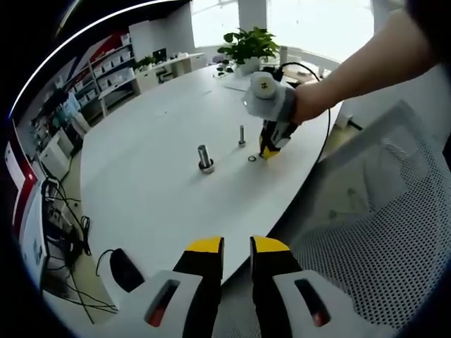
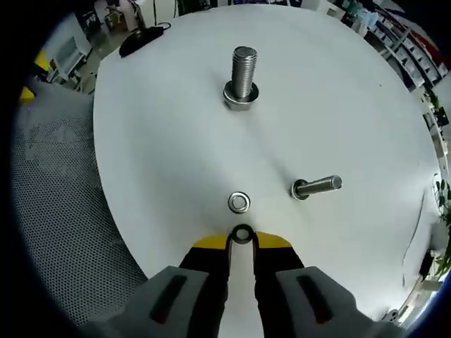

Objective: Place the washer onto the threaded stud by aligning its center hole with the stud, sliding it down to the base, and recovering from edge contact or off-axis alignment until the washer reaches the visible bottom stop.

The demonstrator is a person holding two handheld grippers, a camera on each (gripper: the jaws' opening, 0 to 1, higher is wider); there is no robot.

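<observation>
A large threaded stud [image 2: 244,70] stands upright on its hex base on the round white table [image 2: 162,141]; it is also near the table's middle [image 1: 205,158]. A smaller bolt [image 2: 317,186] [image 1: 242,134] stands to its right. One washer [image 2: 239,202] lies flat on the table just ahead of my right gripper [image 2: 242,239], which is shut on a second small washer [image 2: 242,234] held on edge between its yellow tips. In the left gripper view the right gripper [image 1: 268,150], in a person's hand, points down beside the flat washer [image 1: 252,159]. My left gripper [image 1: 237,248] hangs off the table's near edge, slightly open and holding nothing.
A grey mesh chair back [image 1: 380,225] [image 2: 63,211] stands by the table edge. A black mouse [image 1: 125,270] [image 2: 141,36] lies on the table rim. A potted plant [image 1: 246,46] sits at the far side. Shelves [image 1: 106,77] line the wall.
</observation>
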